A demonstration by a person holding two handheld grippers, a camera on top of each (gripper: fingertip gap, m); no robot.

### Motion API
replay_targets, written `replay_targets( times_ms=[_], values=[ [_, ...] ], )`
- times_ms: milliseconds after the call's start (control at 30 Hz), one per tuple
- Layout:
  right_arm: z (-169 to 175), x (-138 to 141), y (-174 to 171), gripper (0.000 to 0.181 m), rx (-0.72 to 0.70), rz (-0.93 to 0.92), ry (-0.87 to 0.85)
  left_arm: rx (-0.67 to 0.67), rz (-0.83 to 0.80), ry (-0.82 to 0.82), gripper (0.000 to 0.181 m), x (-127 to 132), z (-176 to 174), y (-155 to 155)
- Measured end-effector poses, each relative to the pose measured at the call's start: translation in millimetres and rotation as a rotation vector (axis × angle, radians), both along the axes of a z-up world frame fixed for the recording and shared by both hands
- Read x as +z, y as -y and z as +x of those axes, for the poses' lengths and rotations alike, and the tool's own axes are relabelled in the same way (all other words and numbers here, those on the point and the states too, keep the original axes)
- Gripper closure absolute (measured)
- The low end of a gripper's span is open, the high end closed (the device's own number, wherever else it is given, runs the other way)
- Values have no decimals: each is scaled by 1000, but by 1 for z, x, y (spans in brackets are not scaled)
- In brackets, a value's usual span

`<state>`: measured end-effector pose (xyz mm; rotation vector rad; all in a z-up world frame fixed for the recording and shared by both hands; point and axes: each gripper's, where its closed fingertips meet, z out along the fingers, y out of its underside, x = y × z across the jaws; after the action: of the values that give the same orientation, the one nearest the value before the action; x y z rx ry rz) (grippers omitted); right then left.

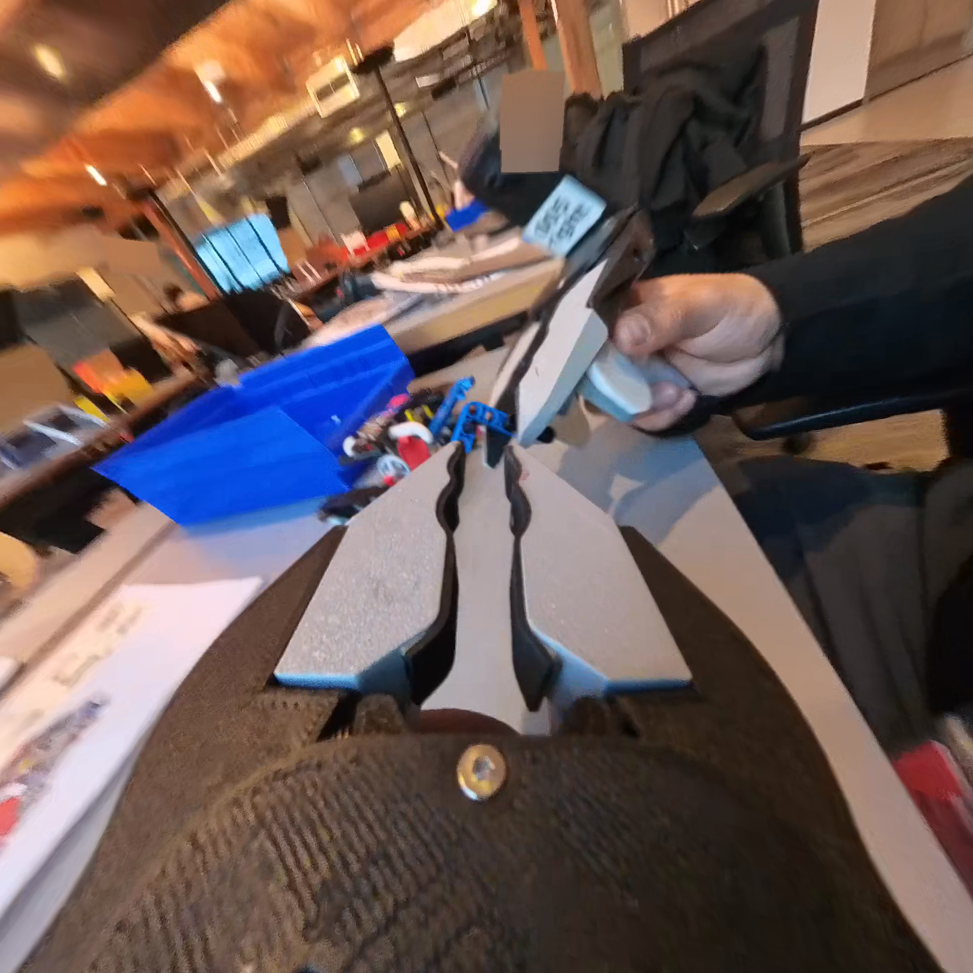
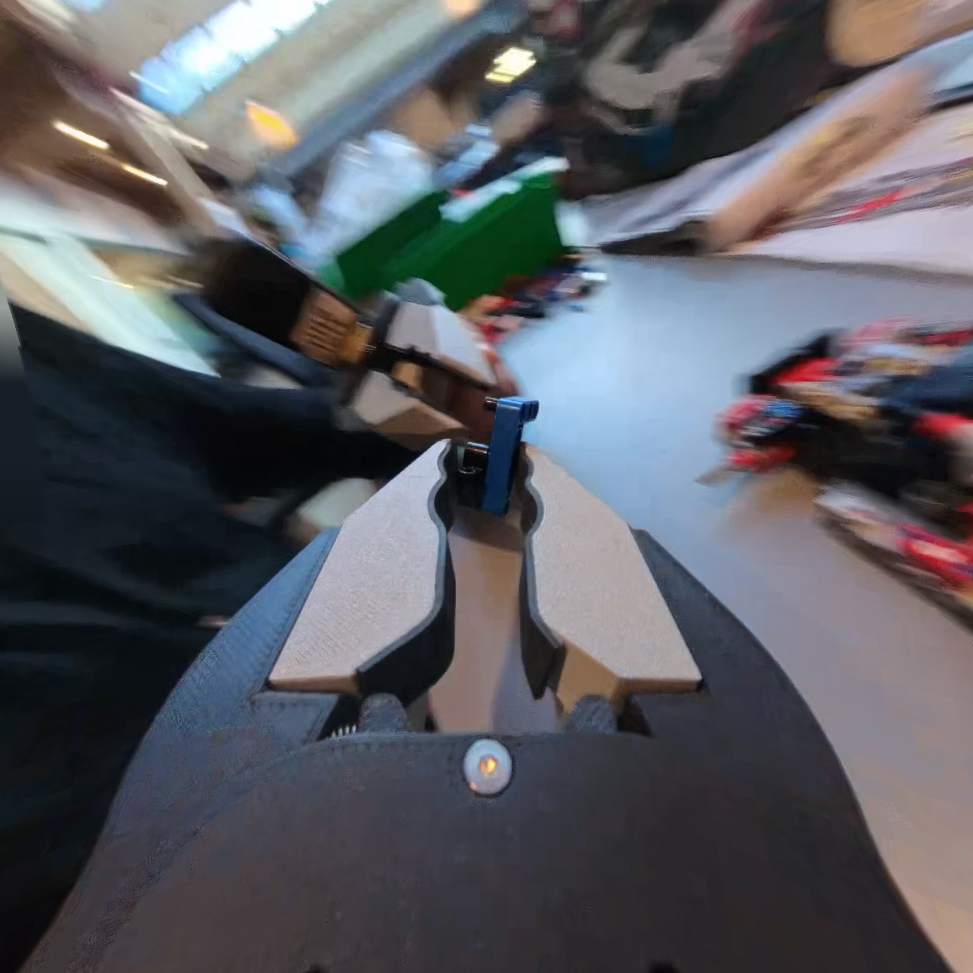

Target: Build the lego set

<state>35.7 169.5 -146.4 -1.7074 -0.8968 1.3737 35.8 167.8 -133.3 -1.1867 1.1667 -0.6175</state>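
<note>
The blue lego piece stands upright between the tips of the right gripper, which is clamped on it, with small black pins jutting from its left side. It is held in the air above the grey table, just beside the tips of the left gripper. The left gripper's fingers stand a narrow gap apart, and in its own view nothing sits between them.

The step in hand looks like a mating or hand-over between the two tools. To do it well, the right gripper should keep its squeeze steady so the piece does not twist — the hold is near one end only. The left should come in square to the pins and close only once it is lined up.

Behind, a blue bin sits on the table with loose lego parts spilled at its open side — blue, red, white and black. A green bin stands farther off, its contents too blurred to tell. An instruction booklet lies at the left.
</note>
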Motion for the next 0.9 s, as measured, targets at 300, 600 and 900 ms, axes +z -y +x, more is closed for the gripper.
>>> replay_targets(
  times_ms=[300,600,900],
  values=[
    [16,-39,-22,163,-371,678,652,-14,-529,-135,157,-40,4,-25],
    [15,-27,-46,163,-473,755,560,96,-451,32,148,-19,-48,-32],
    [6,-38,-58,162,-471,826,662,136,-530,-33,151,-33,-56,-44]
  ],
)
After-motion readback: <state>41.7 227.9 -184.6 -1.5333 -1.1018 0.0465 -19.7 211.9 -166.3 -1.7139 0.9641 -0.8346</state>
